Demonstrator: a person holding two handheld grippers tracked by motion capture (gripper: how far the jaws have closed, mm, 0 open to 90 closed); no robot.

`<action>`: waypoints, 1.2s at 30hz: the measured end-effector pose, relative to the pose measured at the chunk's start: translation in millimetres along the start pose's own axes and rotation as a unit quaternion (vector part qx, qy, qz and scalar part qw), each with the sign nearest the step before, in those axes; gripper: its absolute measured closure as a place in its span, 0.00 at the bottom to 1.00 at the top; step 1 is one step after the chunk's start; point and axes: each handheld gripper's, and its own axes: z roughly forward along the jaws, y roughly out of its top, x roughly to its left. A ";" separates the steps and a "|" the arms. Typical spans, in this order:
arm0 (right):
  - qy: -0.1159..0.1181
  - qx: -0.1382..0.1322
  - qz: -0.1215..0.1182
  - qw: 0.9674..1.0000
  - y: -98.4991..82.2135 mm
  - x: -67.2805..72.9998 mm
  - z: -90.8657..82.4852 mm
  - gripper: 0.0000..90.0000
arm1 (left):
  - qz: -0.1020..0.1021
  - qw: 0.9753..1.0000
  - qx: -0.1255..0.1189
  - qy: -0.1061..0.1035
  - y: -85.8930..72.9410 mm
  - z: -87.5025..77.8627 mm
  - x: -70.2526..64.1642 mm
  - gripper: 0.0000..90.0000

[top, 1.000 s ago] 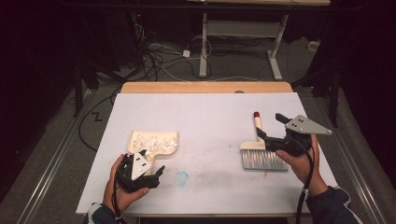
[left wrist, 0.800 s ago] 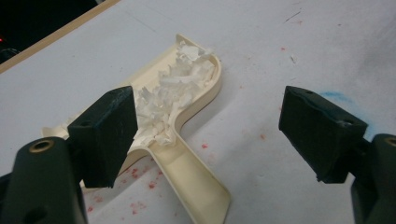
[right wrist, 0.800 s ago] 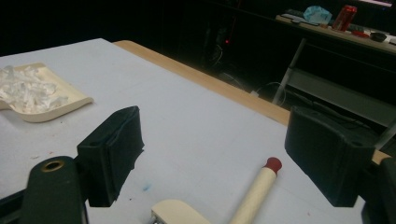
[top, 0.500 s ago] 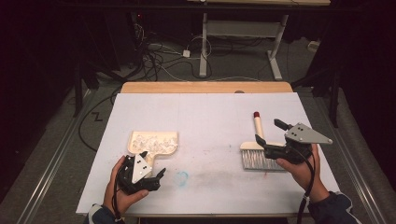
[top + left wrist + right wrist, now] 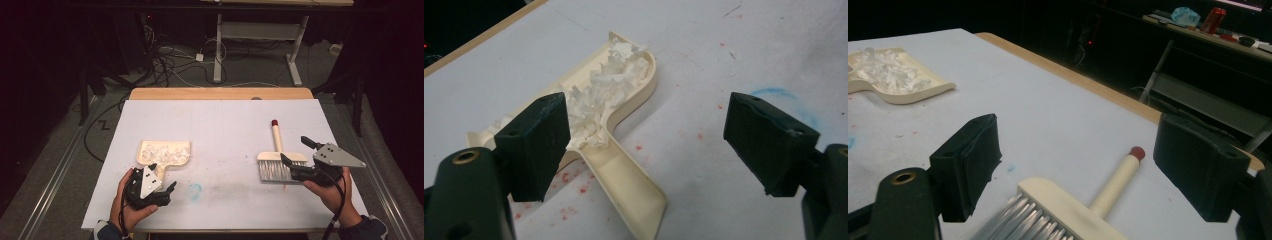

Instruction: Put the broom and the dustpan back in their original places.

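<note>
Left gripper (image 5: 169, 190): mine, jaws spread wide, holding nothing; it sits at the table's 7 o'clock edge.
Right gripper (image 5: 296, 158): mine, jaws wide apart, empty, at 4 o'clock, just beside the brush.
Dustpan (image 5: 624, 125): cream plastic, flat on the white table cover (image 5: 225, 125), at 11 o'clock from my left jaws; its handle points back toward me.
Load: white scraps (image 5: 599, 95) heaped in the pan; I judge them light and loose, apt to spill if tilted.
Dustpan grip: the stiff handle, held level.
Brush (image 5: 1068, 205): bristles soft, wooden handle rigid with a red tip at 12 o'clock.
Brush grip: the handle near the head; probably light.
</note>
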 end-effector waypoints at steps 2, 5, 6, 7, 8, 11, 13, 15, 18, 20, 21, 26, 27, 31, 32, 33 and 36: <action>-0.005 -0.002 0.000 1.000 -2.3 -0.7 -3.7 0.21 | 0.002 1.000 -0.001 0.001 0.2 0.0 -0.3 0.19; -0.010 0.000 -0.001 1.000 -5.6 -1.9 -7.7 0.22 | 0.004 1.000 0.000 0.000 0.4 0.6 -1.1 0.19; -0.011 0.000 -0.002 1.000 -7.0 -2.0 -9.1 0.22 | 0.005 1.000 0.001 -0.001 0.4 0.5 -1.2 0.19; -0.011 0.001 -0.002 1.000 -8.5 -2.1 -10.3 0.22 | 0.004 1.000 0.000 -0.001 0.4 0.5 -1.2 0.19; -0.013 0.002 -0.003 1.000 -9.9 -2.1 -11.3 0.22 | 0.003 1.000 0.000 -0.001 0.5 0.6 -1.1 0.19; -0.013 0.007 -0.005 1.000 -14.7 -2.2 -13.9 0.21 | 0.003 1.000 0.000 -0.002 0.5 0.9 -1.0 0.19; -0.013 0.008 -0.008 1.000 -18.1 -2.6 -15.1 0.22 | 0.004 1.000 0.002 -0.003 0.4 1.2 -1.4 0.19; -0.014 0.010 -0.006 1.000 -21.6 -2.3 -15.7 0.22 | 0.004 1.000 0.002 -0.002 0.3 1.8 -1.7 0.19; -0.014 0.016 -0.013 1.000 -27.6 -1.8 -16.5 0.21 | 0.004 1.000 0.006 -0.001 0.2 2.8 -1.5 0.19; -0.023 0.019 -0.019 0.999 -32.8 -1.5 -17.1 0.21 | 0.004 1.000 0.007 0.000 -0.3 3.4 -1.4 0.19; -0.020 0.019 -0.016 0.999 -35.8 -2.1 -17.3 0.21 | 0.003 1.000 0.007 0.000 -0.4 3.4 -1.4 0.19; -0.020 0.032 -0.012 0.999 -51.1 -4.2 -16.4 0.21 | 0.000 1.000 0.005 0.001 -0.8 4.2 -0.5 0.19; -0.019 0.036 -0.009 0.999 -54.1 -4.5 -16.5 0.20 | 0.002 1.000 0.006 0.003 -0.8 4.7 -0.8 0.19; -0.006 0.035 0.004 0.999 -67.0 -4.8 -20.7 0.18 | 0.011 1.000 0.010 0.005 -0.9 6.2 -3.2 0.19; 0.000 0.039 0.006 0.999 -70.2 -5.1 -21.8 0.18 | 0.013 1.000 0.011 0.005 -1.2 6.2 -3.7 0.19; 0.000 0.045 0.008 0.999 -73.1 -4.9 -22.5 0.18 | 0.012 1.000 0.011 0.004 -1.6 6.2 -3.9 0.19; 0.000 0.058 0.011 0.998 -78.6 -5.0 -23.9 0.18 | 0.010 1.000 0.012 0.005 -2.9 6.3 -3.9 0.19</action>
